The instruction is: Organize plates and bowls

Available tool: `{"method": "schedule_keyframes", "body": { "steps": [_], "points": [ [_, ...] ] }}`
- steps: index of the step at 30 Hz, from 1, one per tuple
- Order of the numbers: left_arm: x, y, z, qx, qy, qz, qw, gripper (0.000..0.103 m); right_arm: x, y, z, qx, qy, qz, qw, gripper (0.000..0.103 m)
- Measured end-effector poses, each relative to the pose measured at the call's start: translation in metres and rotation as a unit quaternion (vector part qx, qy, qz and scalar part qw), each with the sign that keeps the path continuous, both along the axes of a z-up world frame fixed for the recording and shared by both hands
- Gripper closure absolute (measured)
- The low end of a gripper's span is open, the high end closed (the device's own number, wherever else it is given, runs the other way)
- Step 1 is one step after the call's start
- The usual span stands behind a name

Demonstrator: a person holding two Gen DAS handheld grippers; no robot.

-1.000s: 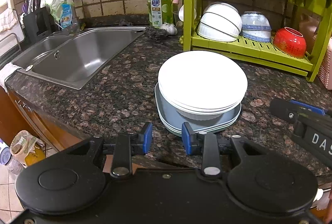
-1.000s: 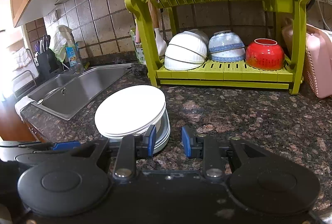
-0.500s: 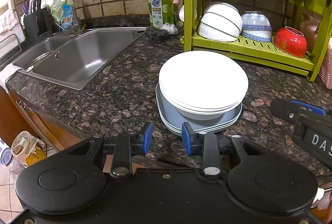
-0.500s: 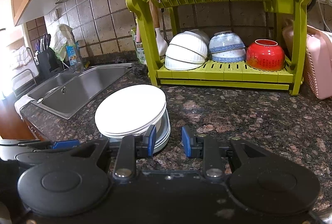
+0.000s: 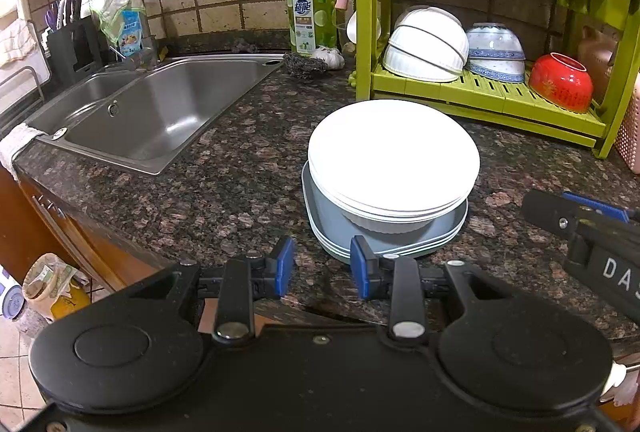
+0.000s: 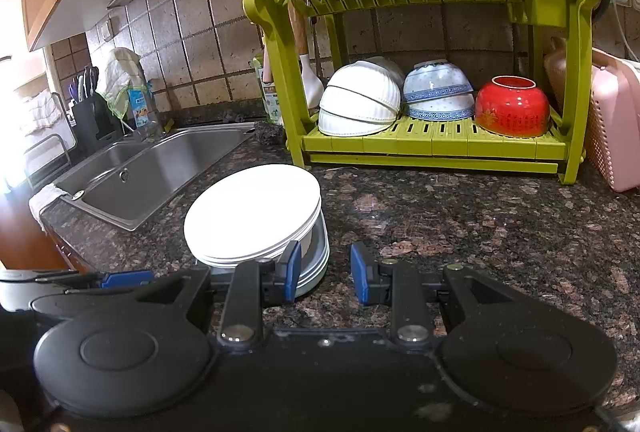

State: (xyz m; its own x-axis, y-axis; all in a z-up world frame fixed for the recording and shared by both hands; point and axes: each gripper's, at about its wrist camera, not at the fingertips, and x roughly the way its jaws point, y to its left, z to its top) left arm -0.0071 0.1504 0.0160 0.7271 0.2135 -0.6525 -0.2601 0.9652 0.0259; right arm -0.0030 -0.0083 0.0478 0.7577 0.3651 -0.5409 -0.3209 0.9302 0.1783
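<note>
Granite counter (image 5: 224, 188) lies under both your grippers. Your left gripper (image 5: 322, 266) hangs level with its jaws parted and empty just before the plates (image 5: 394, 152); your right gripper (image 6: 322, 268) is likewise parted, just right of that stack. White plates sit on grey ones. Upturned bowls (image 6: 360, 104) fill the rack (image 6: 432, 148), lower shelf.

The white plates (image 5: 394, 152) hide most of the grey dishes (image 5: 332, 212) beneath.
</note>
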Motion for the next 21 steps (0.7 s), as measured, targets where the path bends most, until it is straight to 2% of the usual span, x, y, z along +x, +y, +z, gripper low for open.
{"method": "schedule_keyframes", "body": {
  "steps": [21],
  "points": [
    [-0.0024,-0.0013,0.0014,0.004,-0.006,-0.001,1.0,0.061,-0.0005,0.0,0.0001,0.0,0.001,0.0,1.0,0.074]
  ]
}}
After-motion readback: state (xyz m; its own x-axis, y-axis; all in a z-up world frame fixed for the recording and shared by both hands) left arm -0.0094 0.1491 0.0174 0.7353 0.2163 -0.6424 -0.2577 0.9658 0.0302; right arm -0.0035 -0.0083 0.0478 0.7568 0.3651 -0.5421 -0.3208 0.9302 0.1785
